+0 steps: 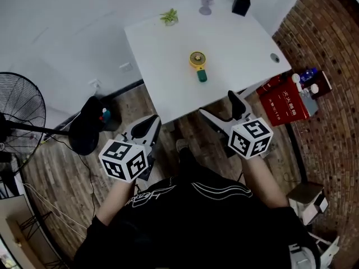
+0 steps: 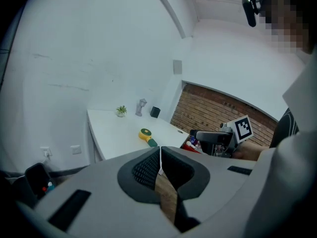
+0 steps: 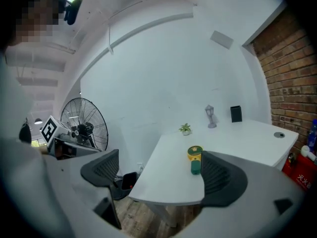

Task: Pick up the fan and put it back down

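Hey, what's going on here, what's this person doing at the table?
A person stands at a white table with a two-jaw gripper in each hand. The small yellow and green fan lies untouched near the table's middle. The left gripper has its jaws together on nothing. The right gripper has its jaws wide apart and empty, short of the fan. The pickup has not yet begun.

White table (image 1: 241,49): fan (image 1: 198,65) lying near middle; plant (image 1: 169,17), lamp figurine (image 1: 207,0), black box (image 1: 240,4) along far edge.
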The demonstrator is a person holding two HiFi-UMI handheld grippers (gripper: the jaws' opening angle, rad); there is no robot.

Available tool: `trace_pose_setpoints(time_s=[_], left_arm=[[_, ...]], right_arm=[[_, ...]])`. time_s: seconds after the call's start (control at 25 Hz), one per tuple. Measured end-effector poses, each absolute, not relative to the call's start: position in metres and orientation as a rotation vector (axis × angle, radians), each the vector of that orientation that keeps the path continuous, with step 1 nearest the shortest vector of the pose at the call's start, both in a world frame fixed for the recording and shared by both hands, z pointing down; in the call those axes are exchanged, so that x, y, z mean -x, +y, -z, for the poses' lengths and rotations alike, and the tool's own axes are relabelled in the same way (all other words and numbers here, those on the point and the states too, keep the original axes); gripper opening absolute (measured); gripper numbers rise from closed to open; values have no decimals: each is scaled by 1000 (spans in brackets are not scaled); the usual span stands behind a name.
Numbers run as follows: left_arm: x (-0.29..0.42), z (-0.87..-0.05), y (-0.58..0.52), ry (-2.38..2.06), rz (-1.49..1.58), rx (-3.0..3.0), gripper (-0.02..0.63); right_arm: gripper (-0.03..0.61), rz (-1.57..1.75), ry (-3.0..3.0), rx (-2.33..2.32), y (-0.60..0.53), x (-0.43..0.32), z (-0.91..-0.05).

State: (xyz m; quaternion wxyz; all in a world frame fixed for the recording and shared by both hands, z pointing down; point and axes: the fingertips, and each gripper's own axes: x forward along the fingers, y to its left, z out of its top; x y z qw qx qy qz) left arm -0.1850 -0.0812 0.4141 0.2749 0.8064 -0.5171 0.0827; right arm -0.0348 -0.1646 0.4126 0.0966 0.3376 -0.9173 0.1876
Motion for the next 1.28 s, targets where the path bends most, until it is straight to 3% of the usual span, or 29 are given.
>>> trace_pose_setpoints(time_s=[0.64, 1.28], left_arm=[[214, -422, -207, -1415, -235, -2112, 35], [250, -442, -256, -1401, -247, -2044, 35]], right_arm=[[477, -565, -2487, -981, -302, 68, -496], [463, -633, -2232, -997, -348, 80, -575]])
